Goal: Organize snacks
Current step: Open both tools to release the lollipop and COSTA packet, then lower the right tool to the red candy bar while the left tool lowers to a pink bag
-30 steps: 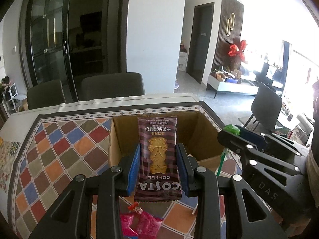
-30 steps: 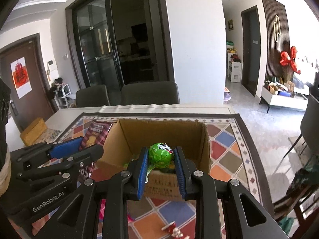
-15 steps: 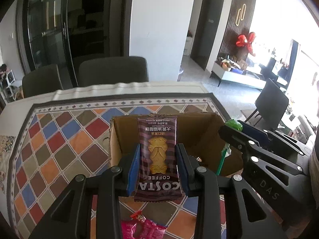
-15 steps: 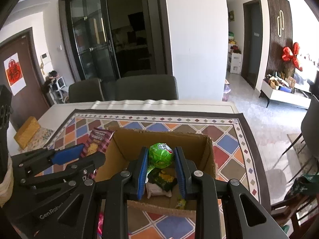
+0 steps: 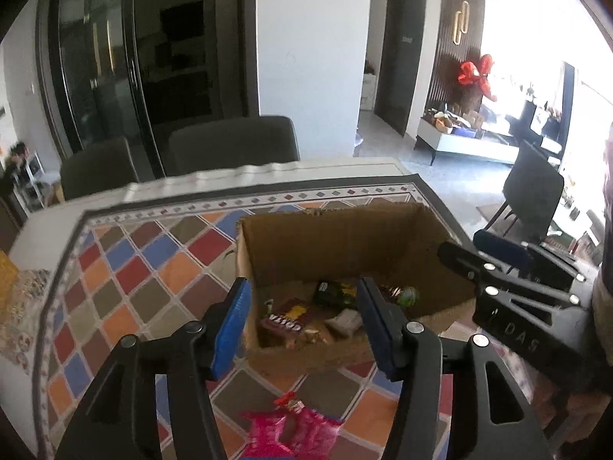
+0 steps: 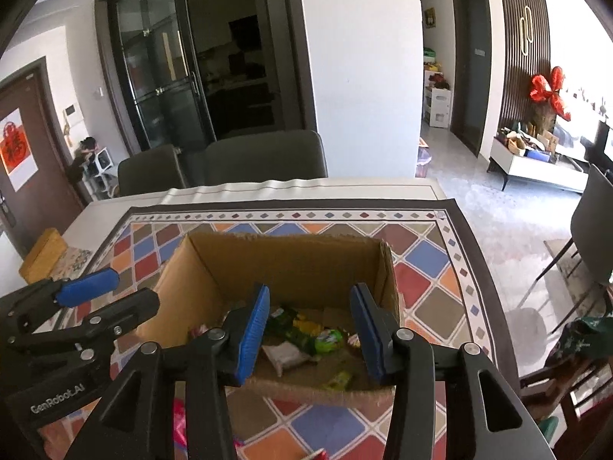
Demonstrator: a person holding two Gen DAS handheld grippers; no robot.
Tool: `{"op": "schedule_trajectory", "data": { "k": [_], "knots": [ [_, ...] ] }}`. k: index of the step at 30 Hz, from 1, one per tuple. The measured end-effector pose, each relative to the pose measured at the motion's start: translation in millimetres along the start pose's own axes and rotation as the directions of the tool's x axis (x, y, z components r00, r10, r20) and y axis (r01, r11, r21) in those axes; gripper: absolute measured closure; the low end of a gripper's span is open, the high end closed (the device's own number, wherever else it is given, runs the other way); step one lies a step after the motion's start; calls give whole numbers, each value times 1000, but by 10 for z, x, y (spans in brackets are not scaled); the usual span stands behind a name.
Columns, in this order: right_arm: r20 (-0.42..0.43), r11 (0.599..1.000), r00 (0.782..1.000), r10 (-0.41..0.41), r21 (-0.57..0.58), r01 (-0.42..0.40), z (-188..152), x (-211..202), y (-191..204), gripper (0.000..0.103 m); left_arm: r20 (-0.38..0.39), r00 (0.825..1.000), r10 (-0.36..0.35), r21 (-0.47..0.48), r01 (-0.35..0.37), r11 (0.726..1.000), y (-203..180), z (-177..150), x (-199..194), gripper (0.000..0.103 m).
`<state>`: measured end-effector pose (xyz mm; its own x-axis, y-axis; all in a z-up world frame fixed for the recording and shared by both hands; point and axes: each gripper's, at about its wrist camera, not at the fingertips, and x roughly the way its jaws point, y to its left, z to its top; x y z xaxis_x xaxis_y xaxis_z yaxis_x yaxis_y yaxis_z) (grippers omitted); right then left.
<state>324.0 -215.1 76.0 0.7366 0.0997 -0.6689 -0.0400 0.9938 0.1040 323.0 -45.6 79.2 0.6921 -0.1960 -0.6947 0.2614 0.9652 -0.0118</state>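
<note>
Snacks are seen lying in the cardboard box (image 5: 345,237): a brown Costa packet (image 5: 285,320) at its near left, a green lollipop (image 6: 328,339) further right. Both grippers' fingers are spreading, left gripper (image 5: 302,322) and right gripper (image 6: 309,327) empty. A pink wrapper (image 5: 295,429) is left on the chequered bench cloth (image 5: 126,268)
</note>
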Motion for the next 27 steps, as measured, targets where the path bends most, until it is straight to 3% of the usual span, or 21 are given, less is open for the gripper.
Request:
{"op": "schedule_trajectory", "data": {
  "k": [7, 11, 19, 22, 27],
  "knots": [
    [11, 1000, 1000, 9, -25, -8, -326, -211, 27, 57, 48, 999, -1, 36, 0, 999, -88, -358, -260, 40],
    [-18, 999, 1000, 25, -36, -26, -536, -258, 54, 51, 19, 1000, -22, 58, 21, 998, -164, -495, -279, 38],
    [-242, 998, 970, 24, -52, -37, -823, 1, 13, 51, -132, 991, -36, 69, 45, 997, -181, -785, -35, 36],
    [-307, 998, 952, 13, -59, -33, -910, 102, -1, 51, -217, 973, -73, 47, 85, 995, -160, -878, 124, 36],
    [-410, 995, 912, 9, -82, -47, -1029, 264, 18, 51, -350, 930, -112, 45, 136, 990, -186, -1015, 379, 36]
  ]
}}
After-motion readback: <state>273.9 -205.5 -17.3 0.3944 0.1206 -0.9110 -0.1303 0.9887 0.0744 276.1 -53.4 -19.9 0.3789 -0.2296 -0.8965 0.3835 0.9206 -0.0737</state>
